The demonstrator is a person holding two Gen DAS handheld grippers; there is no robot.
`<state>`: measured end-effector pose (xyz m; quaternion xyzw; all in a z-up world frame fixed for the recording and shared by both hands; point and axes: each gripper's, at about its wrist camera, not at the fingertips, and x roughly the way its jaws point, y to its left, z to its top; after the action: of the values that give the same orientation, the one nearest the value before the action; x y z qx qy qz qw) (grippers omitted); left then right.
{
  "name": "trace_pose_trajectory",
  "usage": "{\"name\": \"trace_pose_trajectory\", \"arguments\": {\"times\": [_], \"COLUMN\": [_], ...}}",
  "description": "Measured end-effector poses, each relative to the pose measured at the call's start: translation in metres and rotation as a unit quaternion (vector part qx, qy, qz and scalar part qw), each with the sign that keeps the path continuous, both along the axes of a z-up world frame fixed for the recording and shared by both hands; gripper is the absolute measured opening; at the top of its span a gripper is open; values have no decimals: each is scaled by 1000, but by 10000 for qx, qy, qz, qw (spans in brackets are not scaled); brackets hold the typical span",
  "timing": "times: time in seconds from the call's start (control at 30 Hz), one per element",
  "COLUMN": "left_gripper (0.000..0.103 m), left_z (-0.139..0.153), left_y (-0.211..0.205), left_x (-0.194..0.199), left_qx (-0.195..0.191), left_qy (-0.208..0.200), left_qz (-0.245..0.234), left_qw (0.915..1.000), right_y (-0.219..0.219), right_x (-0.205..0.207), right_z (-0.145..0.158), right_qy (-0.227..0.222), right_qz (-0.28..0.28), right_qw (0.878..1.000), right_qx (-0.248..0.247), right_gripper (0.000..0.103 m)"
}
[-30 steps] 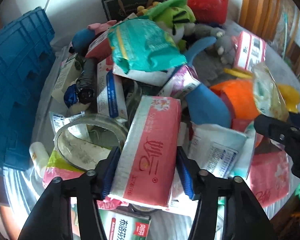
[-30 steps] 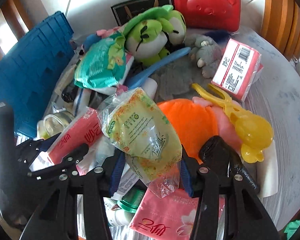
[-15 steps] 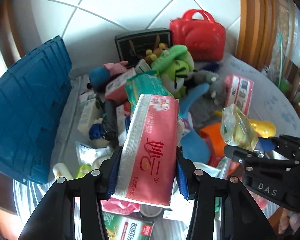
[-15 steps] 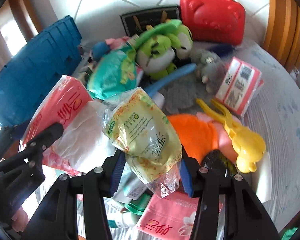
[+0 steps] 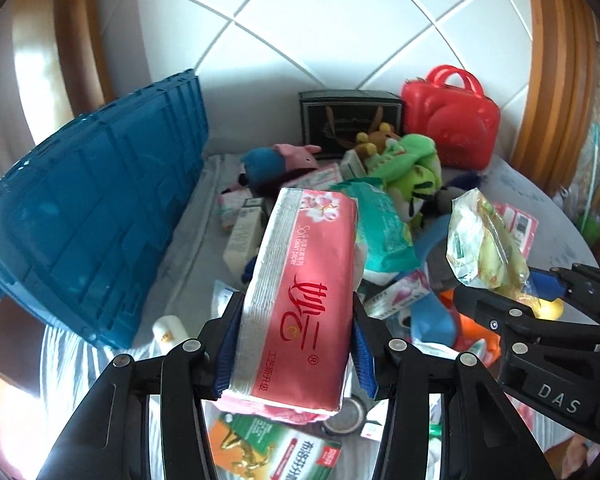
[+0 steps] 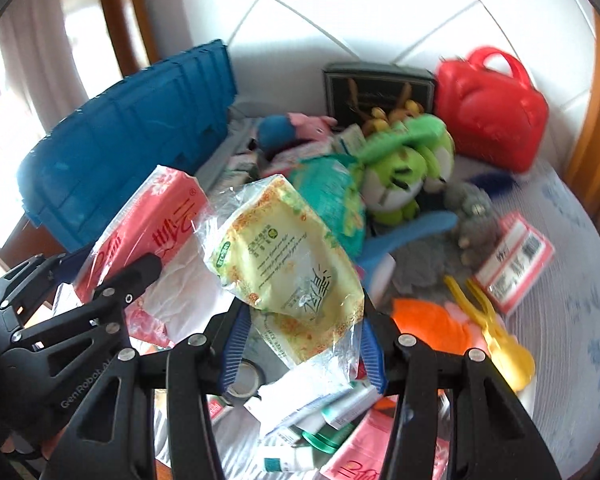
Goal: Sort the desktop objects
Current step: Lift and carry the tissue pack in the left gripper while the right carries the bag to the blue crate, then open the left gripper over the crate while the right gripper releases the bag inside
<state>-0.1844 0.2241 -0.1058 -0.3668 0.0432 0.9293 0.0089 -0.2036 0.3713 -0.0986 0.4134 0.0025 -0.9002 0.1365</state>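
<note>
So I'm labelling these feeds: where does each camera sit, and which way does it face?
Left wrist: on the left tongs, looking down over the clutter to the blue crate; its fingers clamp a pink tissue pack.
Right wrist: on the right tongs, angled down likewise, clamping a yellow packet.
Shared: each shows the other tongs and load, plus the red case.

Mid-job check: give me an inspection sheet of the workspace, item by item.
Surface: grey cloth-covered table, mostly buried.
Job's things: pink tissue pack and yellow-green packet, both lifted above the pile.
Clutter: green plush, red case, yellow clip toy, tape roll, boxes, tubes.
Grippers: left gripper shut on the tissue pack; right gripper shut on the packet.
Cables: nothing seen.
Surroundings: blue crate at left, white tiled wall, wooden frames.
</note>
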Motion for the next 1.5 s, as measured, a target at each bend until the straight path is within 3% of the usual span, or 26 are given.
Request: {"name": "trace_pose_trajectory", "arguments": {"times": [0.5,0.77,0.9,1.2,1.33,1.5], "left_gripper": [47,47,47,47,47,48], "left_z": [83,146,163,143,121,94], "left_y": [-110,-207,-265,-390,-422,-436], "left_x": [13,1,-10,-51,-67,-88], "left_qx": [167,118,4,-243,-252,-220], "left_qy": [1139,1909,2109,1722,1365,975], "left_qz": [488,820,1164,2042,2108,2071], "left_qw": [9922,9781,9706,9634,9676,9732], "right_y": [-115,-206,-269,-398,-436,-455], "right_x": [3,-12,-25,-67,-81,-95], "right_z": [81,139,158,148,126,101], "right_qy": [1044,1730,1991,1710,1360,1080], "right_qz": [621,722,984,1530,1628,1612], "right_qw": [9925,9823,9750,9733,9770,9799], "right_qx": [106,1,-75,7,204,461], "right_gripper": [49,49,49,49,49,49]}}
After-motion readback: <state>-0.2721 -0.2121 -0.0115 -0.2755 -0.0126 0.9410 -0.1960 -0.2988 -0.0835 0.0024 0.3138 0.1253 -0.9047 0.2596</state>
